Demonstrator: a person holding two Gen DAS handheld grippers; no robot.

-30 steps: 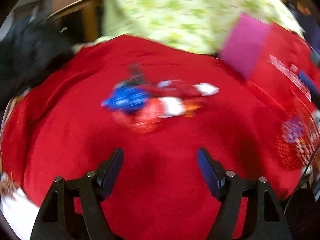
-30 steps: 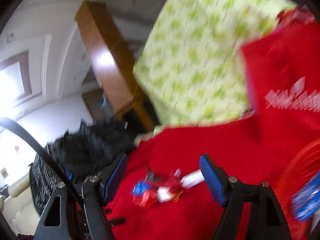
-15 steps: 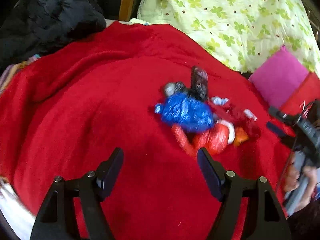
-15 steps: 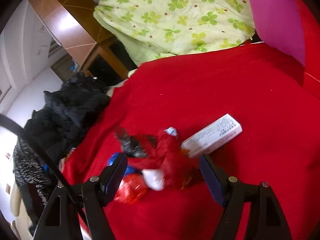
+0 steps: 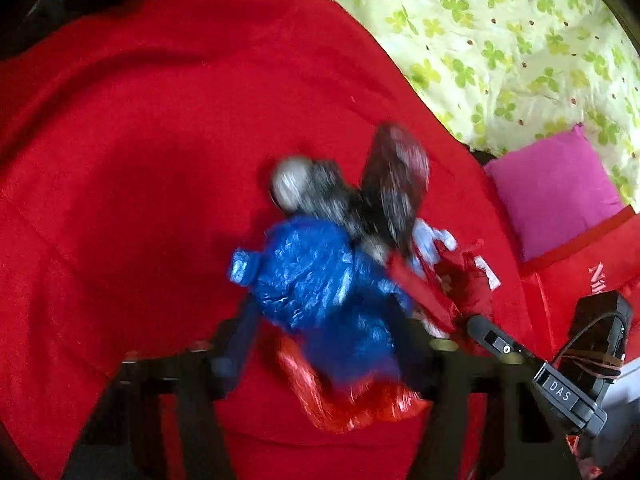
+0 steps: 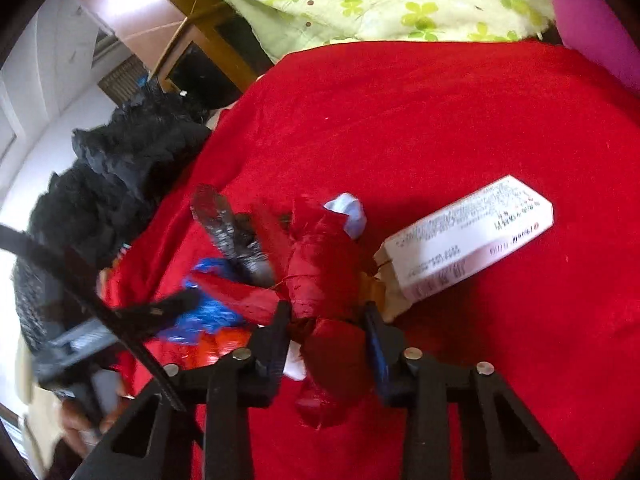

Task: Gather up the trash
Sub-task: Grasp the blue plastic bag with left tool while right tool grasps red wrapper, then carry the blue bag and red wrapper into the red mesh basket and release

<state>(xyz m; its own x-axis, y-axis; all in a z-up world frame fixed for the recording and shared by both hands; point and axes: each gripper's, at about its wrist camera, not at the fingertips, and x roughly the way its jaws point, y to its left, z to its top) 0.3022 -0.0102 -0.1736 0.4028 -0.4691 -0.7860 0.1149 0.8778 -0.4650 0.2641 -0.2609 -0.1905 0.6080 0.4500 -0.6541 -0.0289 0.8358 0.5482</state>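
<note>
Between our left gripper's [image 5: 328, 336] jaws sits the crumpled blue wrapper [image 5: 320, 280], and the jaws have just been closing on it, the pads pressing its sides; a shiny orange-red wrapper [image 5: 352, 404] lies just under and nearer than the blue one. Our right gripper [image 6: 326, 336] has likewise just been closing, and it now clamps a dark red crumpled wrapper [image 6: 324, 280] that bulges both ahead of and behind the pads. Just right of the right jaws, touching the pile, lies a white printed box [image 6: 468, 240], which only the right wrist view shows. Just beyond both grips lies a dark silvery wrapper [image 5: 392, 184] and a small pale blue scrap [image 6: 348, 212]. The left view alone shows the right gripper's black body reaching in from the right of the jaws. All of it rests on a red blanket [image 5: 140, 140]. Farther off lie a magenta pillow [image 5: 556, 188] and a green clover-print quilt [image 5: 500, 40]; the right view adds a heap of black clothing [image 6: 120, 176] far left.
</note>
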